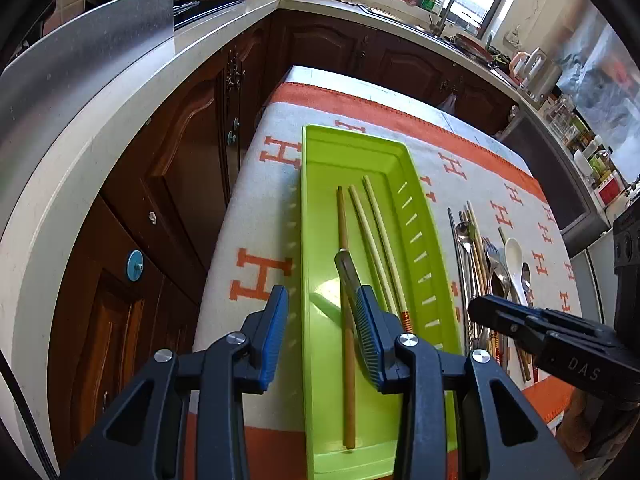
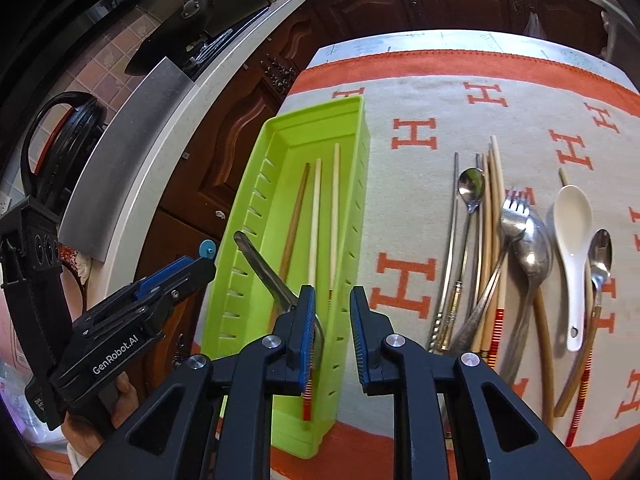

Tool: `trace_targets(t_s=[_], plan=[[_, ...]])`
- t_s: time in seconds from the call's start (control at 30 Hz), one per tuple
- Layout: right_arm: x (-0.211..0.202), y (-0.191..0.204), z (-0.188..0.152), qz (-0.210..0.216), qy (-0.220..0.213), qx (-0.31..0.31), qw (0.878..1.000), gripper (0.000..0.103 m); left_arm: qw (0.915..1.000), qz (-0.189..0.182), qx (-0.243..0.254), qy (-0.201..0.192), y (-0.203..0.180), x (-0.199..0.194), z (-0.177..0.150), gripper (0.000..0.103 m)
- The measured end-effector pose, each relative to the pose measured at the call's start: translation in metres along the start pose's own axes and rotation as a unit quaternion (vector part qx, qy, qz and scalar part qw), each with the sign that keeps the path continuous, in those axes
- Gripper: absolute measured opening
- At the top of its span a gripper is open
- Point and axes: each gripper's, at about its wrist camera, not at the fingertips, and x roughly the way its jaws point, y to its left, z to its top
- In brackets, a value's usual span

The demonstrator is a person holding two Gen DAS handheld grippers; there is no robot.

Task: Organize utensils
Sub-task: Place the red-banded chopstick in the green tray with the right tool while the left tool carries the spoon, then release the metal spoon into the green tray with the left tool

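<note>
tray (image 1: 316,360): green slotted plastic, long axis laid away from the cameras | chopsticks (image 1: 374,240): wooden, laid lengthwise | metal handle (image 2: 260,264): tilted over tray | left claw (image 1: 324,332): parted, empty | right claw (image 2: 330,332): parted, nothing pinched

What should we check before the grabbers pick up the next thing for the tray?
1. Left gripper empty: ok, jaws apart, nothing between.
2. Right gripper empty: ok, jaws apart.
3. Room in the green tray: ok, three chopsticks lie flat.
4. Metal handle lying flat in the tray: not ok, it sticks up tilted.
5. Handle clear of the right gripper: cannot tell.
6. More to fetch: ok, fork and white spoon wait on the cloth.
</note>
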Motion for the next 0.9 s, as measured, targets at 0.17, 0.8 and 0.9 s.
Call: trace_targets(t_s=[0.17, 0.8, 0.9], plan=[[-0.011, -0.007, -0.005, -0.019, -0.012, -0.007, 1.0, 0.018, 0.9999, 0.0, 0.012, 0.006, -0.013, -0.004, -0.01, 0.034], [-0.092, -0.067, -0.027, -0.055, -0.08, 0.02, 0.995, 0.018, 0.9952, -0.02, 0.095, 0.0, -0.108, -0.03, -0.035, 0.038], [-0.104, -0.081, -0.031, -0.059, -0.086, 0.025, 0.994, 0.018, 0.9944, -0.022, 0.103, 0.004, -0.121, -0.027, -0.036, 0.038]])
